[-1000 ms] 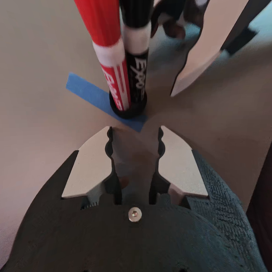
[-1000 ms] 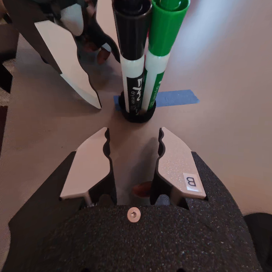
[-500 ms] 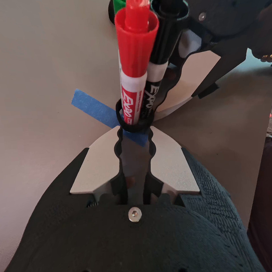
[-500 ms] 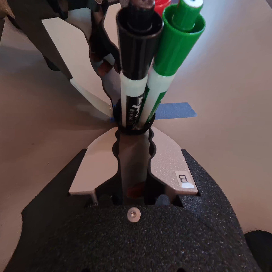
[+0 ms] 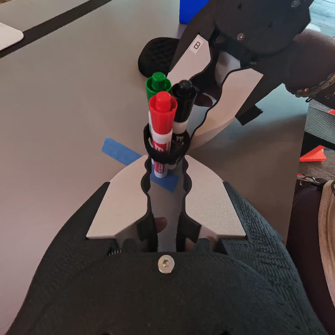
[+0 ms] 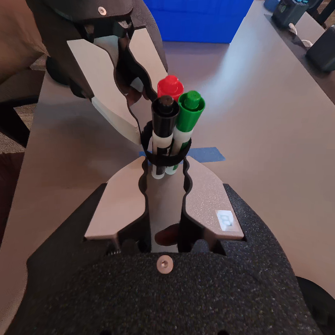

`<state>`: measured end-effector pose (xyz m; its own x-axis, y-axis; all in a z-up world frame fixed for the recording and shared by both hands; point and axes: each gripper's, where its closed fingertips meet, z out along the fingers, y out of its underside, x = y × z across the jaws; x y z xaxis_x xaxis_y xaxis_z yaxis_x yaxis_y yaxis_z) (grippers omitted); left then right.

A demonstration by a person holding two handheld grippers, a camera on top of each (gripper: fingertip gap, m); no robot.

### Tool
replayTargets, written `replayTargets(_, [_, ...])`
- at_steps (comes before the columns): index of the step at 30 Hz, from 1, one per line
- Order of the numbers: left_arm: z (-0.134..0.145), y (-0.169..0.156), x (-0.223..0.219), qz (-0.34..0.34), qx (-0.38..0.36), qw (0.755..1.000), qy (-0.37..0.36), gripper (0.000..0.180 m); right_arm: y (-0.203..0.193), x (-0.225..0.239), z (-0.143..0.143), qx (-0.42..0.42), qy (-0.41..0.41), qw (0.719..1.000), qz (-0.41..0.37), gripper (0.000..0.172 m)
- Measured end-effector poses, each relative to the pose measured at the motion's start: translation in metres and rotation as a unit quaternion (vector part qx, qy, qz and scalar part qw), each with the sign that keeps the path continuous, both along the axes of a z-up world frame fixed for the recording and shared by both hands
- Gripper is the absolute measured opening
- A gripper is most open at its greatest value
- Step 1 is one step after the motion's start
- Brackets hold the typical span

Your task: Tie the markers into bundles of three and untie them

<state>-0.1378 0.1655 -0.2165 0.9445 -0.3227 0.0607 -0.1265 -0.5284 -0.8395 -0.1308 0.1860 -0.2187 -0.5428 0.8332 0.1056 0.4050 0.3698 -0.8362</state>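
Three markers stand upright together on the table: red (image 5: 162, 116), black (image 5: 184, 101) and green (image 5: 157, 87). A black band (image 5: 163, 156) loops loosely around them, raised to mid-height. My left gripper (image 5: 165, 160) is shut on the near side of the band. The right gripper's finger (image 5: 226, 108) reaches the band from the far right. In the right wrist view the black (image 6: 164, 117), green (image 6: 189, 112) and red (image 6: 169, 87) markers stand inside the band (image 6: 166, 159). My right gripper (image 6: 165, 160) is shut on it, and the left gripper's finger (image 6: 112, 108) touches its left side.
A strip of blue tape (image 5: 119, 150) lies under the markers and also shows in the right wrist view (image 6: 208, 154). A blue bin (image 6: 195, 20) stands at the back. A black round pad (image 5: 155, 54) lies behind the markers. Dark devices (image 6: 322, 52) sit at the right edge. My two grippers' fingertips are within a few centimetres of each other.
Both grippers moved in from wide open and closed on the band at the foot of the markers. They then raised it up along the markers, which stay standing.
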Motion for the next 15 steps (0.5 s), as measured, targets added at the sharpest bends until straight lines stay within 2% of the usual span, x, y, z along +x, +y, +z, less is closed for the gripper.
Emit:
replayTargets(7, [0.017, -0.001, 0.0, -0.002, 0.026, 1.0, -0.005, 0.032, -0.002, 0.001, 0.018, -0.024, 0.019, 1.0, 0.001, 0.036])
replayTargets(15, [0.016, -0.002, -0.001, -0.001, 0.03, 0.999, -0.017, 0.032, -0.001, 0.002, 0.016, -0.031, 0.02, 0.999, -0.001, 0.036])
